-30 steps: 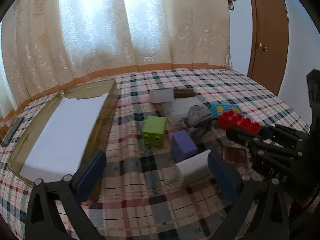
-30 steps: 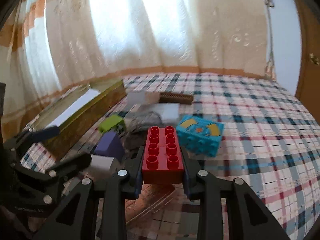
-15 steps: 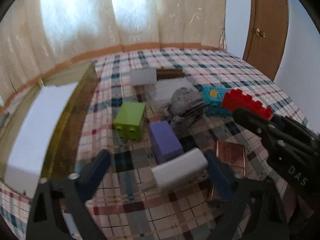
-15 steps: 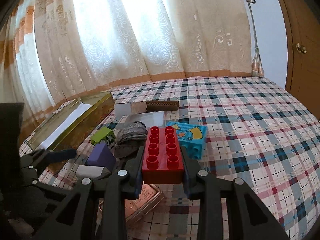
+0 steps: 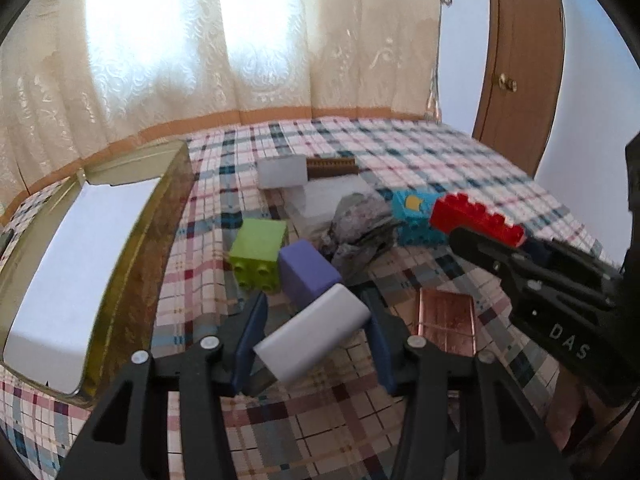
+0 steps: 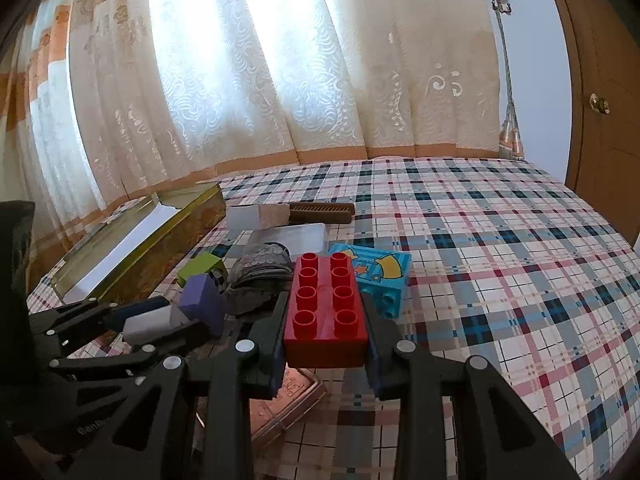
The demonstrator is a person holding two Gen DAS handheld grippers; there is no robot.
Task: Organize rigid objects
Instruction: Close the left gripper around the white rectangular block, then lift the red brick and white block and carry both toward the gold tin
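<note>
My left gripper (image 5: 314,330) is shut on a white block (image 5: 312,334), also seen in the right wrist view (image 6: 150,318), held low over the plaid bed. My right gripper (image 6: 326,322) is shut on a red studded brick (image 6: 324,316), which shows in the left wrist view (image 5: 476,218) at the right. A purple block (image 5: 308,270), a green brick (image 5: 258,246) and a blue brick (image 5: 414,214) lie on the bed ahead.
An open gold tin box (image 5: 132,240) with a white lining lies at the left. A grey crumpled cloth (image 5: 358,224), a white box (image 5: 282,172), a brown comb (image 5: 332,166) and a copper tin (image 5: 446,312) lie around. A wooden door (image 5: 520,60) stands at the right.
My left gripper has closed on the white block, which it framed open before. The right gripper keeps holding the red brick, raised a little.
</note>
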